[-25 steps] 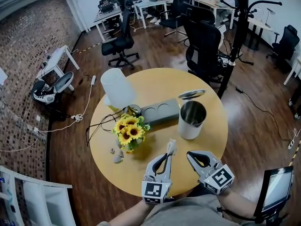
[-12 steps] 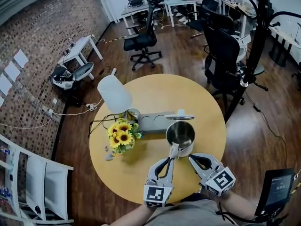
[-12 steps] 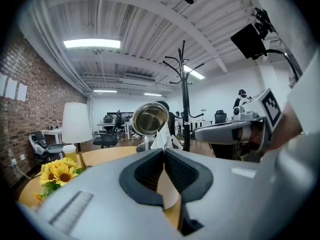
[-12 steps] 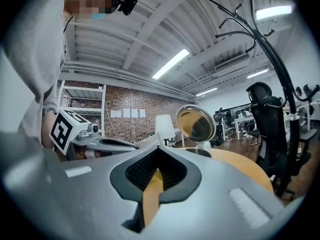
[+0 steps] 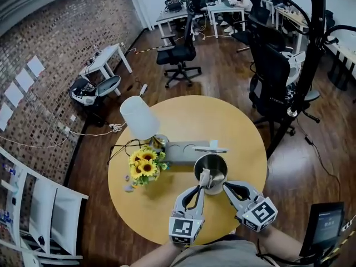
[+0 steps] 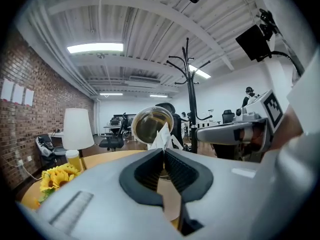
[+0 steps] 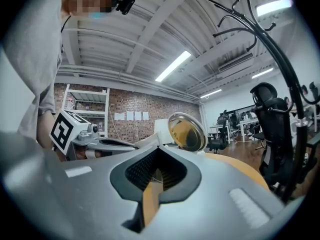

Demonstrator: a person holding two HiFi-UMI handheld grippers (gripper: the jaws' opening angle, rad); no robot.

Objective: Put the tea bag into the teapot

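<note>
Table (image 5: pixel 222 121): round, yellow wood, on a dark wooden floor.
Teapot (image 5: pixel 218 163): metal, upright on the table's near half, mouth open.
Lid (image 5: pixel 210 149): swung open at the teapot's far rim; in the left gripper view (image 6: pixel 150 125) and the right gripper view (image 7: pixel 187 132) it shows as a shiny disc standing up.
Tea bag (image 5: pixel 204 177): pale paper, pinched at the left jaw tips and held up at the teapot's near rim, over the edge of the mouth. Whether its end is inside the rim cannot be told. In the left gripper view (image 6: pixel 163 135) it sticks up past the jaw tips, in front of the lid.
Left gripper (image 5: pixel 201 187): jaws closed on the tea bag, tips pointing at the teapot; the pinch is plain in its own view (image 6: pixel 163 150).
Right gripper (image 5: pixel 225 183): just beside the left one, near the teapot's near right side; jaws pressed together with nothing seen between them (image 7: pixel 158 148).
Grey box (image 5: pixel 181 151): flat, with two round recesses on top, just behind the teapot.
Sunflowers (image 5: pixel 143 166): yellow bunch left of the teapot, beside the grey box.
Lamp (image 5: pixel 139 117): white shade, at the table's left edge behind the sunflowers.
Coat stand (image 5: pixel 311 43): black, on the floor right of the table.
</note>
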